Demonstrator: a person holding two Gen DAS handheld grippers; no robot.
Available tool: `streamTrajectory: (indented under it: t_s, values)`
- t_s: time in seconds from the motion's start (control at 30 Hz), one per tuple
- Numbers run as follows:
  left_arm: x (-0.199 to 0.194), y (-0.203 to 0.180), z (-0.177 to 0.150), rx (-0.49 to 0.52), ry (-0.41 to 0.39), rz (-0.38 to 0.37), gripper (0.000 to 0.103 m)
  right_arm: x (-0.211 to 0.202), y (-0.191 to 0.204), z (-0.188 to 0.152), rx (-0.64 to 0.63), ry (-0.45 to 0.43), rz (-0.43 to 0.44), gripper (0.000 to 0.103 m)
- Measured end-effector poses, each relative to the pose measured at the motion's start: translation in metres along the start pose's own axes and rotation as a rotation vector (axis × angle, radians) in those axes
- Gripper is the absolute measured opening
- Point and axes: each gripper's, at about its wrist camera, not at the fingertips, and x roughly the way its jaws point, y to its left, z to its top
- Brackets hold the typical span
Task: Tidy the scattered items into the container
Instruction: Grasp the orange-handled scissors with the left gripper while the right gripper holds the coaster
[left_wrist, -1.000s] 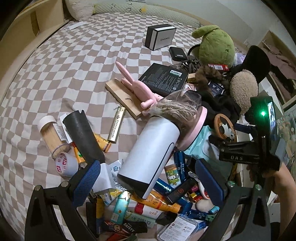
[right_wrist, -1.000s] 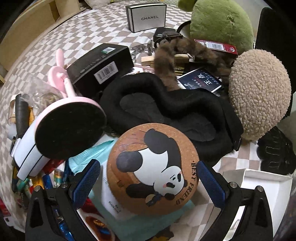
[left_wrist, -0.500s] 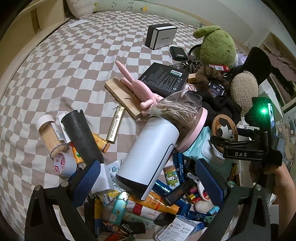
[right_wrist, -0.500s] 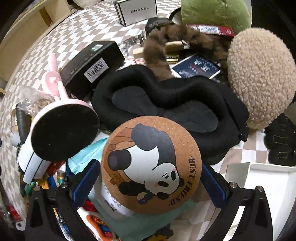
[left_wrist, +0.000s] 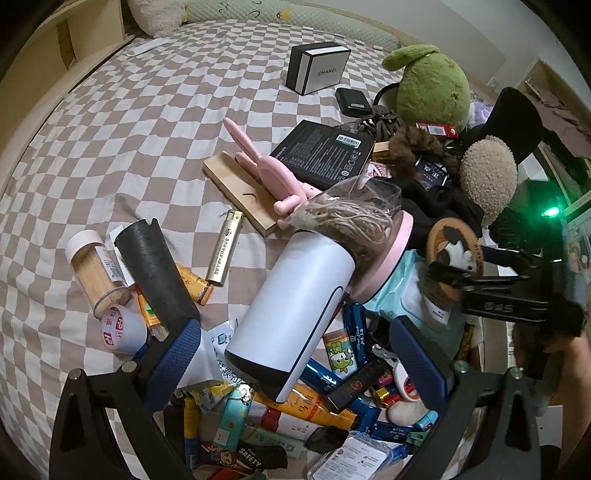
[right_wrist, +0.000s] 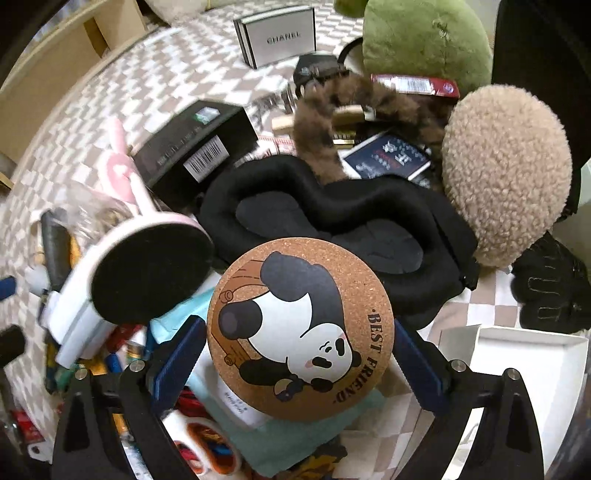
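- The right gripper (right_wrist: 300, 363) pinches a round cork panda coaster (right_wrist: 300, 328) between its blue pads, held above the clutter.
- A white container (right_wrist: 532, 369) sits just to its right on the checkered bedspread (left_wrist: 122, 122).
- The left gripper (left_wrist: 295, 354) hovers with its claw spread wide around a white tumbler (left_wrist: 291, 310) lying atop small scattered items.

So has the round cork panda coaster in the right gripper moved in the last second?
Yes. The round cork panda coaster has come up and toward the black eye mask, now overlapping its near edge.
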Motion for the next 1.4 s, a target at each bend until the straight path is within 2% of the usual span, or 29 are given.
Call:
streamTrajectory:
  t_s: [0.3,0.43,0.53,0.67,0.83,0.9,1.03,1.27,1.4]
  values:
    - [0.02,-0.011,0.002,0.068,0.051,0.062,0.101,-0.027,-0.015,-0.009,0.111,-0.022,0.147,0.098]
    - [0.022,-0.023,-0.002,0.097,0.071,0.034,0.1,-0.035,-0.021,-0.014,0.142,-0.025,0.192,0.098]
    - [0.022,-0.04,-0.008,0.15,0.092,0.01,0.091,-0.044,-0.026,-0.018,0.166,-0.033,0.223,0.098]
    - [0.021,-0.064,-0.022,0.222,0.127,-0.025,0.089,-0.059,-0.036,-0.024,0.204,-0.053,0.259,0.098]
    - [0.028,-0.092,-0.039,0.3,0.176,-0.06,0.079,-0.075,-0.048,-0.028,0.26,-0.086,0.299,0.098]
    - [0.035,-0.098,-0.042,0.288,0.206,-0.077,0.075,-0.08,-0.053,-0.029,0.285,-0.097,0.31,0.098]
    - [0.052,-0.102,-0.046,0.212,0.277,-0.113,0.074,-0.083,-0.058,-0.031,0.301,-0.104,0.312,0.098]
    - [0.07,-0.105,-0.043,0.073,0.333,-0.178,0.073,-0.087,-0.065,-0.035,0.32,-0.111,0.311,0.098]
    - [0.075,-0.11,-0.044,0.046,0.364,-0.172,0.061,-0.087,-0.07,-0.038,0.322,-0.111,0.31,0.098]
